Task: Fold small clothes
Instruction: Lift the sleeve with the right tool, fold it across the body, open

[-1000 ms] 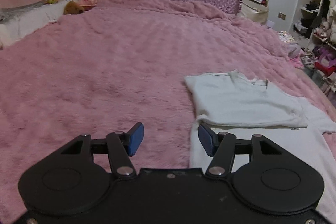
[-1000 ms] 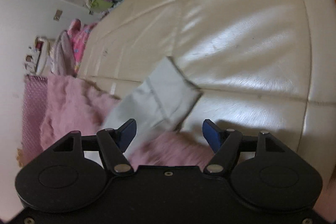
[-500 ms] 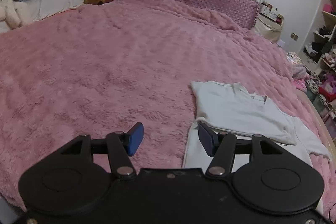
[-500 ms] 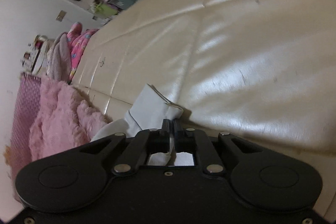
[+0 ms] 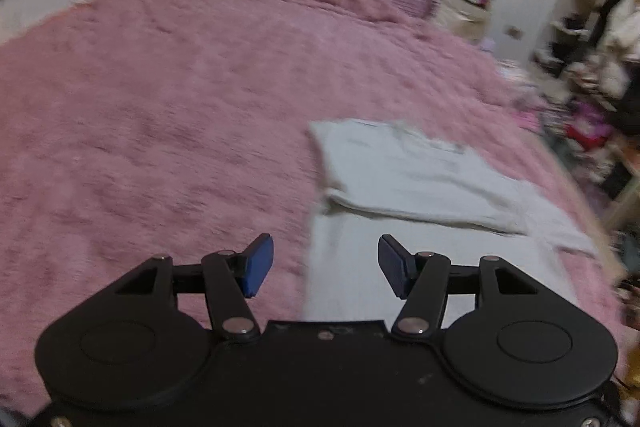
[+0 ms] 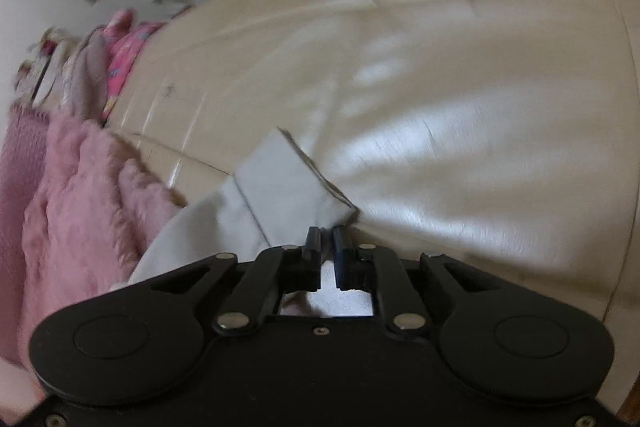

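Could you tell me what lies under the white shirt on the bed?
The white shirt rests on the pink fluffy blanket, which shows all around it. Whatever is directly beneath its folded layers is covered.

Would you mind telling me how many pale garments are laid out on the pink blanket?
1: the pale garment lies partly folded on the pink blanket, ahead-right of the open left gripper. The right gripper pinches its sleeve cuff. Others may be out of view.

A pale, whitish long-sleeved top lies partly folded on a fluffy pink bed cover, its upper half doubled flat over the lower. One sleeve end hangs off the bed's edge against cream padding, pinched at its cuff.
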Demonstrator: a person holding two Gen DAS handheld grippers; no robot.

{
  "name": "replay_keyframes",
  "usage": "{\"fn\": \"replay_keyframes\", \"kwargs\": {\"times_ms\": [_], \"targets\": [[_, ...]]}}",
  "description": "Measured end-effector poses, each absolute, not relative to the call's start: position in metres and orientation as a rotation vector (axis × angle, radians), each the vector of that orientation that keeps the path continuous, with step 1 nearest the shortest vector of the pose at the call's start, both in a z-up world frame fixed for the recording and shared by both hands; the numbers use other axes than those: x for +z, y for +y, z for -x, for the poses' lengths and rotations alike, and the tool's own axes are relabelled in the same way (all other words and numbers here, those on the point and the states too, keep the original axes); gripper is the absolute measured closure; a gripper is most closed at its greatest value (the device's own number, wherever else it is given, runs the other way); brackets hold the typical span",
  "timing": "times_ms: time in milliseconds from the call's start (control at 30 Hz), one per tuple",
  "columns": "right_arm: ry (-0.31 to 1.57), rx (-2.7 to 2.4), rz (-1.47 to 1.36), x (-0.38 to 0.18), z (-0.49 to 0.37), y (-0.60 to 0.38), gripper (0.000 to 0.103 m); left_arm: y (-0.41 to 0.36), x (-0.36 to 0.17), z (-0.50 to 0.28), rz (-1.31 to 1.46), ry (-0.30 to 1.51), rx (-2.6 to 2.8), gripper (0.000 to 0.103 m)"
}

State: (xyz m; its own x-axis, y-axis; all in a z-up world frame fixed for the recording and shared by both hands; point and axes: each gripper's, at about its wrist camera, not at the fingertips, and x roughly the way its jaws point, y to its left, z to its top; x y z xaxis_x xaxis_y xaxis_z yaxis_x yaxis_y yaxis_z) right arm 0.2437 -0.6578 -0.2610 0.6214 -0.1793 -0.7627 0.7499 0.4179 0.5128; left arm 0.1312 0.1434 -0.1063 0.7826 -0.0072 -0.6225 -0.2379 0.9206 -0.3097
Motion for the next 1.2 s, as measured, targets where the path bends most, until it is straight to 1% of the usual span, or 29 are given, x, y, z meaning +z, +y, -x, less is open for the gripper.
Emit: {"fn": "replay_keyframes", "kwargs": {"times_ms": [167,200,233,300,367,500,533,567,600,633,767,833,967,1067,1200], "targets": [[0.629,-0.664,-1.103,-0.267,-0.241,-0.668,0.098,0.139,-0.108,-0.135,0.405,0.676,0.069,0.044],[0.607,-0.672,-1.15,-0.268,-0.238,-0.669,0.092,0.138,-0.108,-0.137,0.399,0.684,0.075,0.044],[0.58,-0.666,-1.189,-0.268,-0.235,-0.67,0.08,0.138,-0.108,-0.139,0.397,0.689,0.077,0.044],[0.535,-0.647,-1.215,-0.269,-0.231,-0.669,0.07,0.137,-0.107,-0.141,0.399,0.688,0.073,0.044],[0.538,-0.647,-1.203,-0.268,-0.234,-0.665,0.069,0.137,-0.108,-0.143,0.399,0.691,0.067,0.044],[0.538,-0.676,-1.13,-0.27,-0.248,-0.659,0.069,0.133,-0.111,-0.148,0.378,0.722,0.067,0.044],[0.533,-0.68,-1.111,-0.269,-0.252,-0.66,0.071,0.131,-0.111,-0.149,0.365,0.73,0.067,0.044],[0.531,-0.691,-1.094,-0.269,-0.256,-0.659,0.078,0.13,-0.111,-0.149,0.355,0.734,0.066,0.044],[0.544,-0.719,-1.077,-0.269,-0.26,-0.659,0.098,0.129,-0.112,-0.149,0.347,0.739,0.062,0.044],[0.557,-0.728,-1.061,-0.269,-0.262,-0.659,0.098,0.128,-0.112,-0.15,0.339,0.746,0.059,0.044],[0.49,-0.649,-0.969,-0.253,-0.255,-0.65,0.098,0.129,-0.112,-0.152,0.313,0.757,0.059,0.044],[0.479,-0.619,-0.867,-0.232,-0.26,-0.64,0.098,0.132,-0.112,-0.151,0.316,0.749,0.069,0.044],[0.452,-0.511,-0.762,-0.181,-0.268,-0.607,0.098,0.137,-0.113,-0.138,0.344,0.7,0.055,0.044],[0.47,-0.425,-0.568,-0.139,-0.287,-0.559,0.098,0.14,-0.114,-0.129,0.329,0.67,0.041,0.044],[0.428,-0.288,-0.481,-0.088,-0.311,-0.486,0.098,0.151,-0.12,-0.123,0.35,0.679,-0.013,0.044]]}}
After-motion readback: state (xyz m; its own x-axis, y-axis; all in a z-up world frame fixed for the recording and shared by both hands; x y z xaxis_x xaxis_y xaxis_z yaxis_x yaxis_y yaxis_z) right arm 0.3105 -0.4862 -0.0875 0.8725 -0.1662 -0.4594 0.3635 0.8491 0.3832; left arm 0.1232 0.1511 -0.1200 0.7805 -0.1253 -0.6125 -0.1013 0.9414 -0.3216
